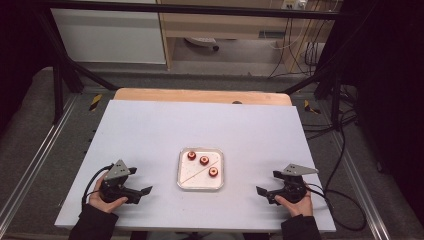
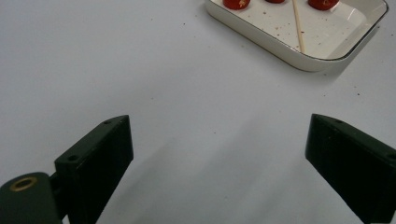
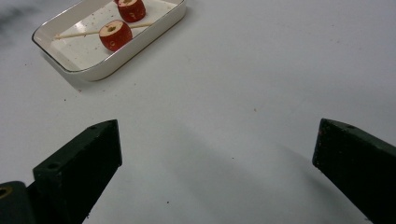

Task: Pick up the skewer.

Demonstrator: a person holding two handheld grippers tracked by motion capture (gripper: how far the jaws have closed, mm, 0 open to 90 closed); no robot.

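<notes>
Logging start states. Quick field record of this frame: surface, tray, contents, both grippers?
surface: white board on a wooden table
tray: white, shallow, centred between the grippers
fruits: three red pieces with pale cored centres, in the tray
skewer: thin wooden stick lying diagonally in the tray
left gripper: open, holding nothing, left of tray
right gripper: open, holding nothing, right of tray

A white square tray (image 1: 182,172) at the table's centre holds three red fruits (image 1: 204,160) and a diagonal skewer (image 1: 200,170).
</notes>
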